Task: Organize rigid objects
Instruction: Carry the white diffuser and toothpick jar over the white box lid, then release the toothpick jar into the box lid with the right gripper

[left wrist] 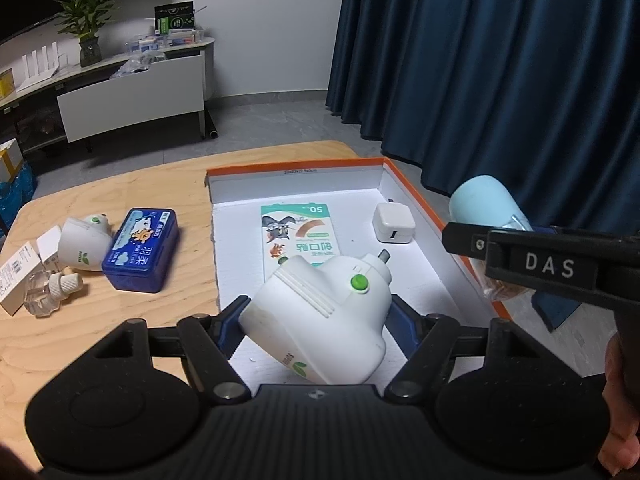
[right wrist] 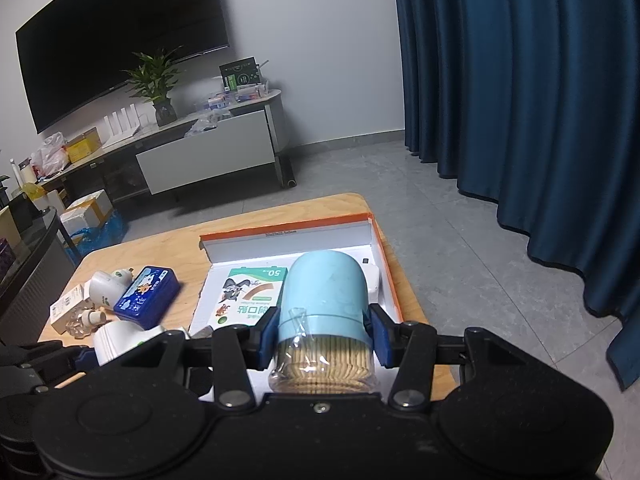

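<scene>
Box (left wrist: 424, 216) on the table (left wrist: 120, 344) already holds a plaster pack (left wrist: 300, 236), marked "50", and a charger (left wrist: 394, 224). Above it, the left gripper (left wrist: 316, 316) clamps a white plug-in (left wrist: 320, 320); the right gripper (right wrist: 322, 336) clamps a toothpick jar (right wrist: 324, 308). Left of the box wait a blue case (left wrist: 140, 250), another plug-in (left wrist: 82, 248), a carton (left wrist: 24, 276) and a refill bottle (left wrist: 46, 294).

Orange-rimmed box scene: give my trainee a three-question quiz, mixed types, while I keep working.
1. True or false: the flat cartoon-printed bandage packet lies inside the shallow orange-rimmed cardboard box.
2. Which tool holds the pale blue-capped clear toothpick jar: A left, B right?
3. Fill in: the dark blue rectangular plastic case rests on the light wooden ____.

Key: 1 true; 2 B; 3 table.
</scene>
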`<control>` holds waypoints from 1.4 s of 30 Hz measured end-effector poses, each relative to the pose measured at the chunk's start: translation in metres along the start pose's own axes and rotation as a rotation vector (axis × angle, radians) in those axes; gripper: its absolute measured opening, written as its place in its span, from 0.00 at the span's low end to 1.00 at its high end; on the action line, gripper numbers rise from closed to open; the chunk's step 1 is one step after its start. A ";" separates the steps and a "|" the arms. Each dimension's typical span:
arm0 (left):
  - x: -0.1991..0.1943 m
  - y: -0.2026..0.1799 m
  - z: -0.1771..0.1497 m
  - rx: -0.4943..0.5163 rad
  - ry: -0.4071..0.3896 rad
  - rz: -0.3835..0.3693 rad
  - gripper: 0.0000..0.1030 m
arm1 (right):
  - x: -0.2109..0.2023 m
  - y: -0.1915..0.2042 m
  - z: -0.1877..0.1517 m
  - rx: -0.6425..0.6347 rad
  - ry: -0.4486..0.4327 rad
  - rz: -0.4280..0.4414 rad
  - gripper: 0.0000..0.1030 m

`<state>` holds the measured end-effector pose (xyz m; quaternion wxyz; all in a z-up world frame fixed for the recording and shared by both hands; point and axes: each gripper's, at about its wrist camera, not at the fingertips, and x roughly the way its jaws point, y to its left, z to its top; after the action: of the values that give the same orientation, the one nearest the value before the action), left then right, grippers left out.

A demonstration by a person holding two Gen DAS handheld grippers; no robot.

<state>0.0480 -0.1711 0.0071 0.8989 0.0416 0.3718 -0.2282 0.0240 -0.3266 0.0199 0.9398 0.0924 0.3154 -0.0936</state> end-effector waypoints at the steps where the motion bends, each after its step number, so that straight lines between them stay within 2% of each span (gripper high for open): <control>1: 0.001 -0.001 0.000 0.001 0.001 -0.002 0.71 | 0.001 -0.001 0.001 -0.001 0.001 -0.001 0.56; 30: 0.027 -0.018 0.008 0.028 0.036 -0.034 0.71 | 0.042 -0.009 0.021 -0.044 0.050 0.008 0.56; 42: 0.037 -0.021 0.010 0.029 0.057 -0.046 0.71 | 0.081 -0.016 0.031 -0.043 0.126 0.038 0.56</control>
<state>0.0687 -0.2062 -0.0094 0.8818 0.0529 0.3946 -0.2527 0.1016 -0.3590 -0.0069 0.9214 0.0839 0.3743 -0.0629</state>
